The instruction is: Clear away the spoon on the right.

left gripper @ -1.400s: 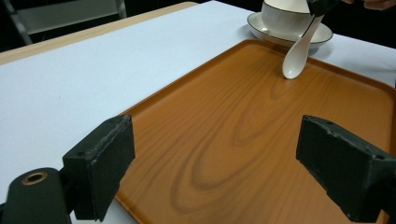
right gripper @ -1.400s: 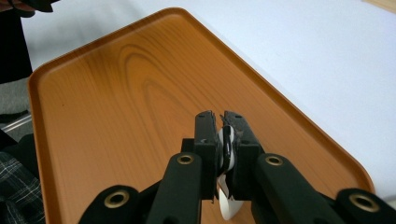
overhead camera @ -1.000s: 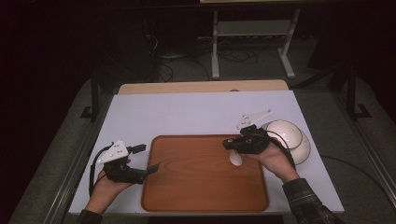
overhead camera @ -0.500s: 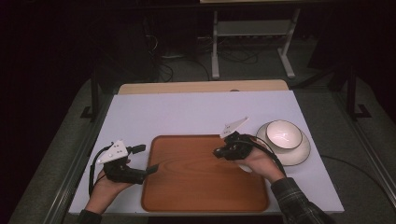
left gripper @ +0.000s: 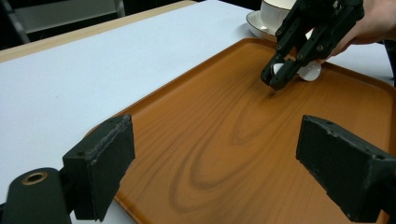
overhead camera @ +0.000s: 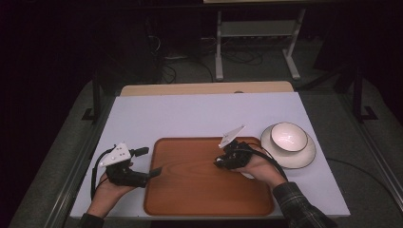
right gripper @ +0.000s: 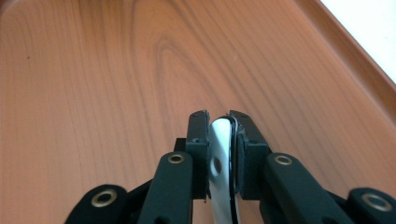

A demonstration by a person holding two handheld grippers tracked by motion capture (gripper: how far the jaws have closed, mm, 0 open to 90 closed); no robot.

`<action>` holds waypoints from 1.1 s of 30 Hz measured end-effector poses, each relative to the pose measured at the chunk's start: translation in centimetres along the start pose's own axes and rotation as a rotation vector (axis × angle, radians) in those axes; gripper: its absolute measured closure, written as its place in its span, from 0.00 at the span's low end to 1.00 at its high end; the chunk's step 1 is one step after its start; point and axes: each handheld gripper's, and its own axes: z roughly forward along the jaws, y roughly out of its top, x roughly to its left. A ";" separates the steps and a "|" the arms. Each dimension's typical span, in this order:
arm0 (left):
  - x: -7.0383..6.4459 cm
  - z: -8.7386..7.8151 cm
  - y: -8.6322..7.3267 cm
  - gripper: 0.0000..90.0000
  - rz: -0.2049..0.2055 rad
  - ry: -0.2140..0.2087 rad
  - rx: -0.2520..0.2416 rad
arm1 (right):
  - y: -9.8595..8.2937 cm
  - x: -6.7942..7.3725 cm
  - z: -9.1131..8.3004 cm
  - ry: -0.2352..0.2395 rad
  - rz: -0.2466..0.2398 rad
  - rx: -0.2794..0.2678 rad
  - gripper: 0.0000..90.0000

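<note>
Rectangular wood-grain brown tray point(overhead camera: 190, 204) sits on white table top point(overhead camera: 190, 116), near the person's edge. White bowl on a white saucer point(overhead camera: 289, 142) stands on the table just beside the tray's right rim, upright.

R gripper point(overhead camera: 219, 163) is over the tray's right half, held in the person's right hand point(overhead camera: 259, 166), jaws pointing toward tray centre. Jaws clamped together on a thin white ceramic spoon point(right gripper: 222, 168): in right gripper view the spoon's flat handle is pinched edge-on between the two black pads, small hole in it visible, wood grain of the tray right below. In left gripper view the same gripper point(left gripper: 276, 80) is seen from afar, tips low and close to the tray surface, with the spoon's white bowl end point(left gripper: 309, 71) showing behind the jaws; can't tell if the spoon touches the tray. In high view a bit of white shows under the right hand, near the tray's right rim.

L gripper point(overhead camera: 154, 171) is at the tray's left edge, held in left hand point(overhead camera: 107, 192), black body w/ white plate on top, cable looping off. Jaws wide apart, nothing between them: left gripper view shows both pads well separated w/ the tray's left rim and bare wood between. Tips over the rim; contact w/ tray unclear.
</note>
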 end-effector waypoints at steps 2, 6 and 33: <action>0.0 0.0 0.0 0.12 -0.001 0.001 0.002 | 0.0 0.1 0.1 0.001 -0.012 0.006 0.85; 0.0 0.1 0.0 0.12 0.000 -0.001 0.007 | -0.1 0.2 0.3 -0.002 -0.019 0.015 0.83; 0.0 0.0 -0.1 0.12 0.001 -0.005 0.007 | -1.1 0.7 -4.2 -0.017 0.034 -0.151 0.20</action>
